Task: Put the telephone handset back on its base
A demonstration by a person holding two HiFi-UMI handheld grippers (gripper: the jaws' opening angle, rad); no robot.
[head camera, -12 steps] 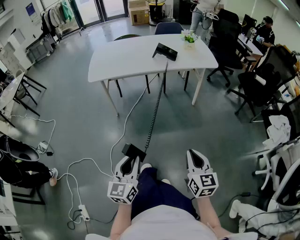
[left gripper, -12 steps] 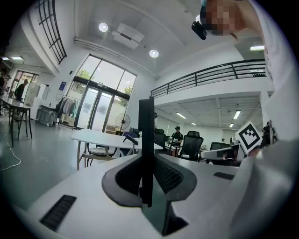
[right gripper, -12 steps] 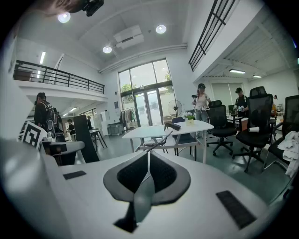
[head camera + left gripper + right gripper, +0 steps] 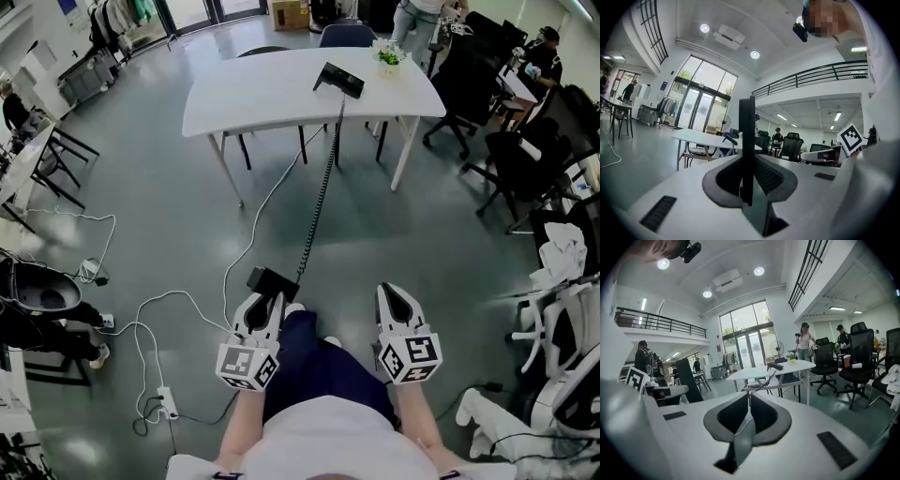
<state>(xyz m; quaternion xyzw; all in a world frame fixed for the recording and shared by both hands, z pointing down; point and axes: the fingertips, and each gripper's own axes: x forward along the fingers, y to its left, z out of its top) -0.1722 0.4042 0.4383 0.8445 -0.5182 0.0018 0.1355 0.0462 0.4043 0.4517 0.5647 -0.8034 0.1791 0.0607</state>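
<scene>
White table (image 4: 262, 94) stands far across the floor and carries the phone base (image 4: 338, 80) — well apart from the person. The coiled cord (image 4: 319, 202) runs stretched from the base down to the handset (image 4: 272, 282), which is likely why it is held out toward the table. The left gripper (image 4: 266, 305) clamps the handset edge-on between its pads; the long axis lies crosswise to the jaws, cord end to the right. The right gripper (image 4: 398, 298) is closed on nothing — probably kept spare.

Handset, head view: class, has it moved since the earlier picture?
No. The handset, clamped in the left gripper, keeps its spacing from the floor power strip and the table; only the view shifted.
</scene>
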